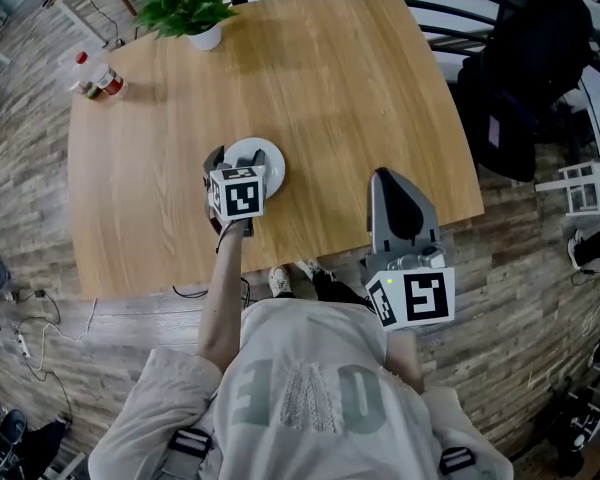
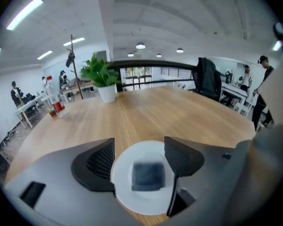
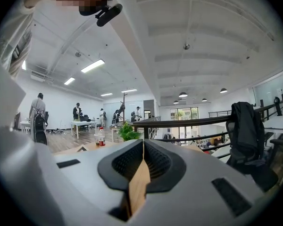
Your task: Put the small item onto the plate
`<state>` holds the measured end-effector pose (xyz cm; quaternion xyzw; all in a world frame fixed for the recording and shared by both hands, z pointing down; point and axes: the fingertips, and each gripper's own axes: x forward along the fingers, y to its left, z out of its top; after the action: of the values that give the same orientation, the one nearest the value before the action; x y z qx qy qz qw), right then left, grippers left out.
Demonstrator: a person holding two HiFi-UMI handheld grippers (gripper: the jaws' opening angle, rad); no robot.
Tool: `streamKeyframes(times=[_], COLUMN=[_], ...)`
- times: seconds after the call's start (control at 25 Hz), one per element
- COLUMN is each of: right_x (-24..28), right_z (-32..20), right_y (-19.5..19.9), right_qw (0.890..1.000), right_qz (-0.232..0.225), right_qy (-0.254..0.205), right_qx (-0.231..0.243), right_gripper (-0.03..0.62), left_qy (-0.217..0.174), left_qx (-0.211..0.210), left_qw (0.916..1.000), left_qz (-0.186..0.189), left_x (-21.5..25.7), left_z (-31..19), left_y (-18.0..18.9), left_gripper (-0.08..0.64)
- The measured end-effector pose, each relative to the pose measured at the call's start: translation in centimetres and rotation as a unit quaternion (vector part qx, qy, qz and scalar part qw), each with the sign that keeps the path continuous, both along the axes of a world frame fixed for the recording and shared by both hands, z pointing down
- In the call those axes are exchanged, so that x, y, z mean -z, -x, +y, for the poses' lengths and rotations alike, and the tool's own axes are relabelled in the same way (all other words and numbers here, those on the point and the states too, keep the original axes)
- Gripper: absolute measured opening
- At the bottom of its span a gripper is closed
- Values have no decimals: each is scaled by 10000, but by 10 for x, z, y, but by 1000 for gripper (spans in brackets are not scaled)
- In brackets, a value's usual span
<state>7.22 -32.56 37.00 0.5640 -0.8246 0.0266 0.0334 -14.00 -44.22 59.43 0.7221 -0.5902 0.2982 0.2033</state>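
Two grippers in play, only one working. The L gripper [image 2: 139,157] hung over the white plate [image 2: 148,200] near the middle of the wooden table [image 1: 330,88], pointed steeply down, jaws wide apart. Below the gap lay the small item [image 2: 148,176], a dark squarish block, blurred in the left gripper view, flat on the plate at approx. its centre. Neither jaw touched it: white plate showed on both sides btw. the block and the ribbed pads. How far above the plate the tips hung couldn't be told; in the head view the marker cube covered that spot.

Judgement: the item looked let go onto the plate, so the task read as done or all but done. The jaws were prob. spread that wide to clear the block w/o dragging it. Next move would prob. be a straight lift away; a sideways exit could clip the block or nudge the plate.

The R gripper [image 1: 390,180] sat at the near table edge, well apart from the plate, jaws closed together w/ nothing btw. them, only a sliver of wood showing through the seam. Likely parked there so as not to crowd the L side. A potted plant [image 1: 185,8] and bottles [image 1: 95,78] stood at the far side, well apart from the work.
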Motion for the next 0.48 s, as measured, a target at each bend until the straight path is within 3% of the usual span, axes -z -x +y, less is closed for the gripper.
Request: streamKeyframes(times=[0.12, 0.24, 0.32, 0.4, 0.48], right_x=[11, 34, 52, 69, 81], right_z=[-9, -20, -25, -30, -33], right_y=[18, 34, 44, 56, 68], right_qw=[9995, 9971, 9945, 9915, 9885], right_qz=[64, 178, 190, 172, 162], right_qy=[-176, -520, -786, -1019, -1198], right_qx=[267, 530, 670, 795, 907], right_gripper=[18, 18, 18, 18, 18], left_qy=[-981, -2121, -2934, -3759, -4422], left_qx=[162, 151, 74, 98, 240], left_qw=[9949, 9768, 9554, 9254, 8950], left_qz=[194, 257, 340, 478, 536], left_x=[73, 167, 231, 287, 328], left_z=[-7, -3, 8, 26, 47], left_y=[8, 13, 14, 20, 31], left_gripper=[316, 314, 314, 310, 246])
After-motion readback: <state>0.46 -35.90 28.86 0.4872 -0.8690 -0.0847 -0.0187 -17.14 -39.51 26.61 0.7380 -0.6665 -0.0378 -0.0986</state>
